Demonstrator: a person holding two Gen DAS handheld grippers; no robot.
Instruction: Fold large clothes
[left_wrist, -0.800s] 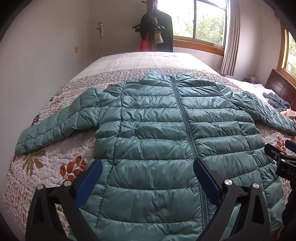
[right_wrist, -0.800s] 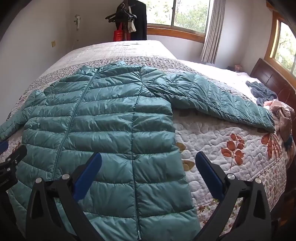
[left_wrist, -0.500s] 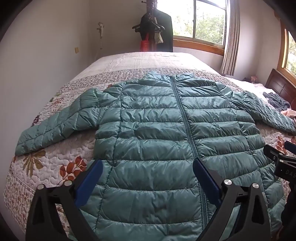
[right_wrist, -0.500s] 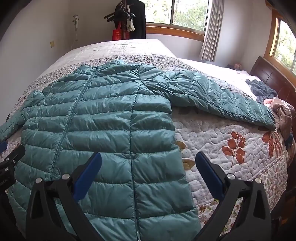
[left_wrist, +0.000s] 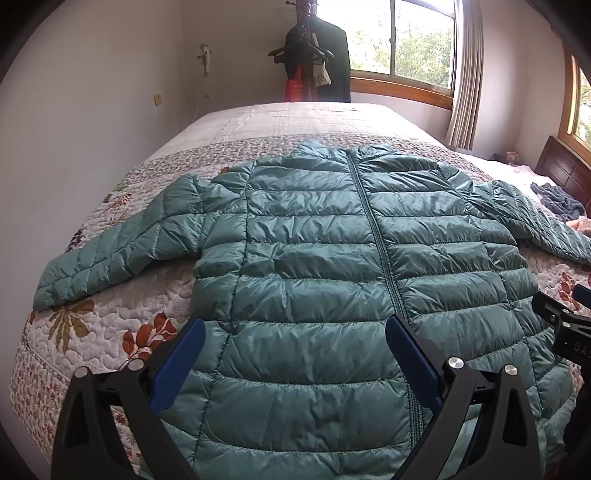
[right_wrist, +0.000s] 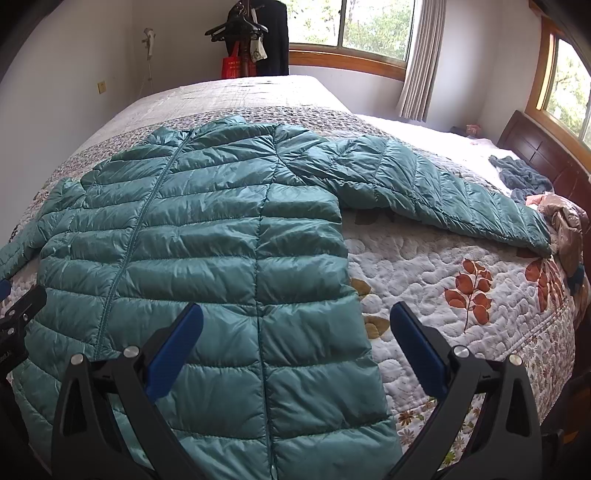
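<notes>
A teal quilted puffer jacket (left_wrist: 325, 266) lies flat and zipped on the bed, collar far from me, both sleeves spread out sideways. My left gripper (left_wrist: 295, 332) hovers open above its lower left half, blue pads wide apart with nothing between them. My right gripper (right_wrist: 295, 317) hovers open above the jacket's (right_wrist: 207, 236) lower right edge. The right sleeve (right_wrist: 424, 184) stretches toward the headboard side. The left sleeve (left_wrist: 118, 251) reaches the bed's left edge. Part of the right gripper's black body (left_wrist: 565, 325) shows at the right of the left wrist view.
The bed wears a floral quilted cover (right_wrist: 461, 273). A grey-blue garment (right_wrist: 521, 177) and a brownish one (right_wrist: 565, 218) lie near the wooden headboard (right_wrist: 535, 147). A coat rack (left_wrist: 314, 62) with dark clothes stands beyond the bed. A wall runs along the left side.
Both views have shifted only slightly; the right gripper has drifted a little closer over the jacket. The jacket has not moved and both grippers stay open.
</notes>
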